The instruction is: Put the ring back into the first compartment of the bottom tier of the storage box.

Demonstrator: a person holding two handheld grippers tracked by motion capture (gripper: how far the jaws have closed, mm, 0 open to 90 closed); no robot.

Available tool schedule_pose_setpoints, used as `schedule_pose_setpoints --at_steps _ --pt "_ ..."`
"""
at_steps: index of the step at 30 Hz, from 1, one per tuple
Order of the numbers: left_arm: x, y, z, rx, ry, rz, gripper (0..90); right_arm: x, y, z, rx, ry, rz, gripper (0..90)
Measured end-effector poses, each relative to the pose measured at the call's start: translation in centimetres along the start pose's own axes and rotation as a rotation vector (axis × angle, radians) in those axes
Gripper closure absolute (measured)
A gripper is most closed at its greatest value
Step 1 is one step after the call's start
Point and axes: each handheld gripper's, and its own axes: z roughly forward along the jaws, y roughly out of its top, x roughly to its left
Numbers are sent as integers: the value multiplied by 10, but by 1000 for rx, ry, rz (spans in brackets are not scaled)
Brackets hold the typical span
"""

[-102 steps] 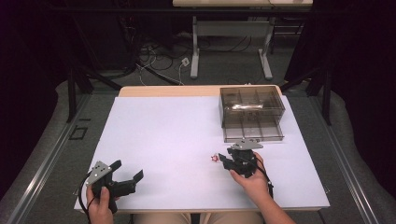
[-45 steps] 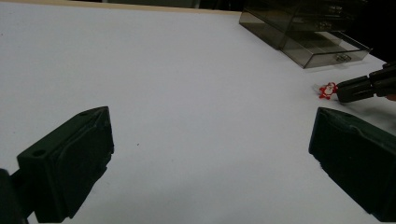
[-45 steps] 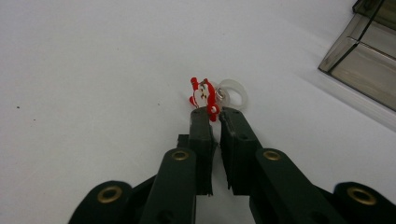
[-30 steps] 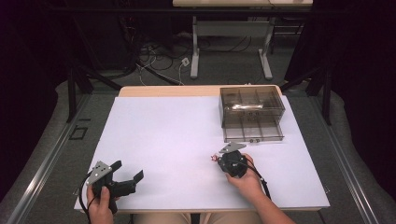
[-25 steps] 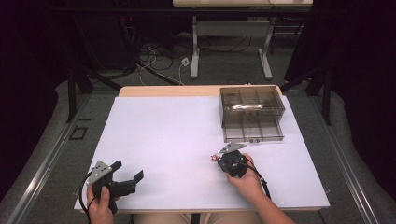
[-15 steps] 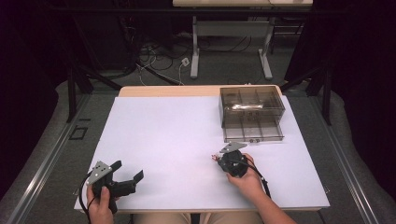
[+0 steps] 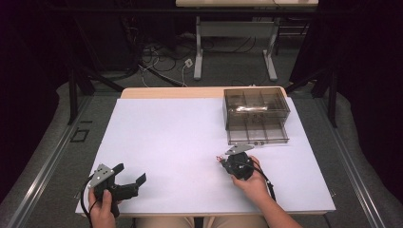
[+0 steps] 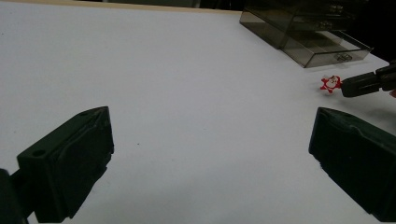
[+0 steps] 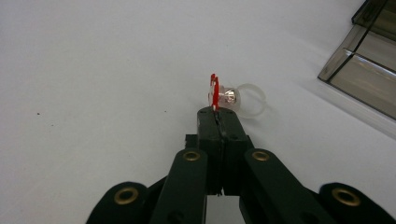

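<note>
The white tabletop [image 7: 180, 137] lies mostly bare. One smoky drawer box [image 7: 255, 114] sits near its far right edge. Left gripper [image 7: 127, 179]: fingers apart. Right gripper [image 9: 215, 112]: fingers clamped on one red charm [image 9: 214, 88], perhaps a ring.

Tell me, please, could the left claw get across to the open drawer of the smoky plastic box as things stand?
Probably yes. The left claw is open and holds nothing, and bare white table lies between it and the drawer. The right claw, shut on a small red ring toy, sits off that line.
</note>
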Motion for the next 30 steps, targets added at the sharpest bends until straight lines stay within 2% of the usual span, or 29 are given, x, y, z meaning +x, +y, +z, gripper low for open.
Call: schedule_pose_setpoints --at_steps 6,7,10,20,30 --pt "0 0 0 1 0 0 1 3 0 -4 -31 -10 5 899" --pt "0 0 0 1 0 0 1 4 0 -5 -21 -16 10 899" --pt "0 0 0 2 -2 0 1 4 0 -6 -62 -18 25 899" --pt "0 0 1 5 -1 0 1 7 1 -11 -109 -44 47 899" --pt "0 0 2 7 0 -1 1 11 1 -16 -137 -85 29 898"
